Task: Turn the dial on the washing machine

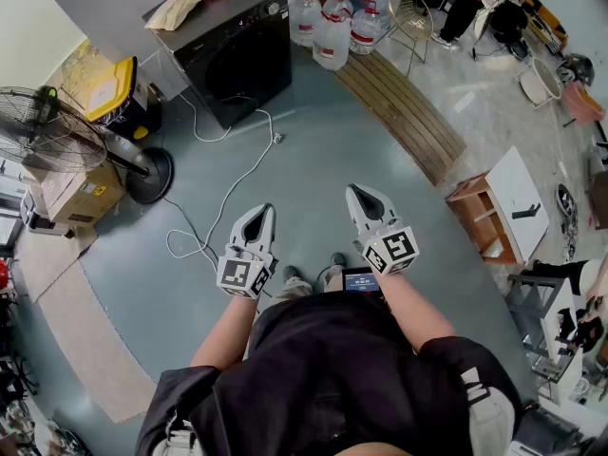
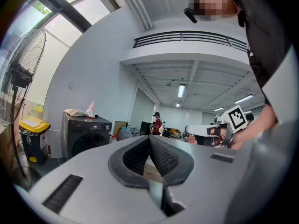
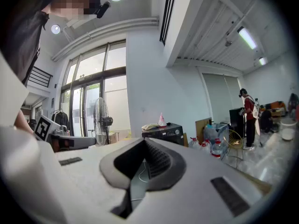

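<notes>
The dark front-loading washing machine (image 1: 233, 50) stands against the far wall, a few steps ahead of me, with a bag and cloth on its lid. It also shows in the left gripper view (image 2: 86, 136) and the right gripper view (image 3: 163, 133), where a small round dial (image 3: 177, 132) sits on its control panel. My left gripper (image 1: 256, 217) and right gripper (image 1: 359, 196) are held side by side at waist height, pointing toward the machine and far from it. Both are shut, pads meeting, with nothing between them.
A standing fan (image 1: 57, 131) and a yellow-lidded bin (image 1: 109, 88) are left of the machine, and water bottles (image 1: 332, 27) are to its right. A white cable (image 1: 237, 179) trails across the grey floor. Wooden planks (image 1: 399, 103) and a small shelf (image 1: 494, 212) lie to the right.
</notes>
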`<state>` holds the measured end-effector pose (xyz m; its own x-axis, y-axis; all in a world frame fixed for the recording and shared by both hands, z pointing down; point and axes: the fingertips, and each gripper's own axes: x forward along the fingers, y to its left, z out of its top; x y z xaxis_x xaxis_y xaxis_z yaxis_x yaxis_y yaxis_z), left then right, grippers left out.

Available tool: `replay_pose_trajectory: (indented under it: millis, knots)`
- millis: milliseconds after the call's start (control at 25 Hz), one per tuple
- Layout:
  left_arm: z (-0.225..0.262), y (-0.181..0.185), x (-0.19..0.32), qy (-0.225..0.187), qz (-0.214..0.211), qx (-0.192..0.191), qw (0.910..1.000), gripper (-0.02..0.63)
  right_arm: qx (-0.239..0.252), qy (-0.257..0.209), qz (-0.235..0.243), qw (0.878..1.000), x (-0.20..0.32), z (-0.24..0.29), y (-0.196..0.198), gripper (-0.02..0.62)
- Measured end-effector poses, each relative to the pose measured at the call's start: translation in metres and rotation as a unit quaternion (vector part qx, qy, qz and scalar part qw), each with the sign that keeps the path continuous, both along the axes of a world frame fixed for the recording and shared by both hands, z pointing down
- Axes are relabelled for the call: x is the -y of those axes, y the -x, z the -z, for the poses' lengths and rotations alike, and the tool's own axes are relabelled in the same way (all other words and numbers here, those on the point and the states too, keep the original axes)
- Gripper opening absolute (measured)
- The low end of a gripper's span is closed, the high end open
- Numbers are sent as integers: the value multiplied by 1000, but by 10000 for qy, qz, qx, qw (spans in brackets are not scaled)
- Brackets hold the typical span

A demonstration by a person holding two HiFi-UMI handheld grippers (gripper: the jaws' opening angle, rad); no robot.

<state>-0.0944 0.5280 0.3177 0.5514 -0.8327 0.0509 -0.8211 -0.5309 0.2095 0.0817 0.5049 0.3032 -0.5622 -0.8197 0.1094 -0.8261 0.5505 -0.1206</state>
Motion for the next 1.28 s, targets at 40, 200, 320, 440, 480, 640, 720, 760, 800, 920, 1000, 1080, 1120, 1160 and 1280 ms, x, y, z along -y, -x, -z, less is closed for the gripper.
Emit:
replay_pose_trajectory:
  millis: [40,200,320,440,480,640,720,760,800,920,1000,1080,1120,1160,1280]
  knots:
    - [2,2,1,-67,19,72,9999,-5,12,-11,0,10000,0,-1,3,2]
    - [10,22,14,-261,442,340,9981,-5,45,-161,-20,9999,1,1,8,2]
    - [19,36,22,-303,777,398,9957,-5,72,-289,7,9996,4,7,7,2]
    - [31,36,16,-417,804,454,9949,-5,94,-360,52,9993,4,14,2,2]
    - [34,35,14,-425,809,423,9949,-4,141,-364,65,9992,3,15,0,3]
    - [32,27,12,-315,734,280,9964,-5,420,-367,129,9984,4,18,-4,37]
    - [30,24,8,-257,703,302,9967,-5,431,-319,176,9984,3,16,-3,72]
    - [29,23,5,-234,698,307,9968,-5,423,-285,194,9985,1,14,-2,94]
    - [27,23,3,-216,696,310,9969,-5,408,-245,203,9987,0,12,-2,114]
    - [25,23,0,-192,711,317,9968,-5,379,-139,169,9990,1,7,-6,161]
    - [26,23,1,-207,750,316,9965,-5,354,-159,104,9992,4,8,-12,166]
    - [28,22,2,-248,799,322,9960,-5,282,-118,-5,9995,8,5,-20,215]
    - [28,22,2,-266,820,331,9957,-5,254,-37,-62,9997,10,2,-23,252]
    - [28,21,2,-275,840,345,9955,-5,254,59,-91,9996,12,-2,-26,258]
    - [28,22,1,-258,885,374,9950,-3,325,181,-4,9993,11,-6,-27,256]
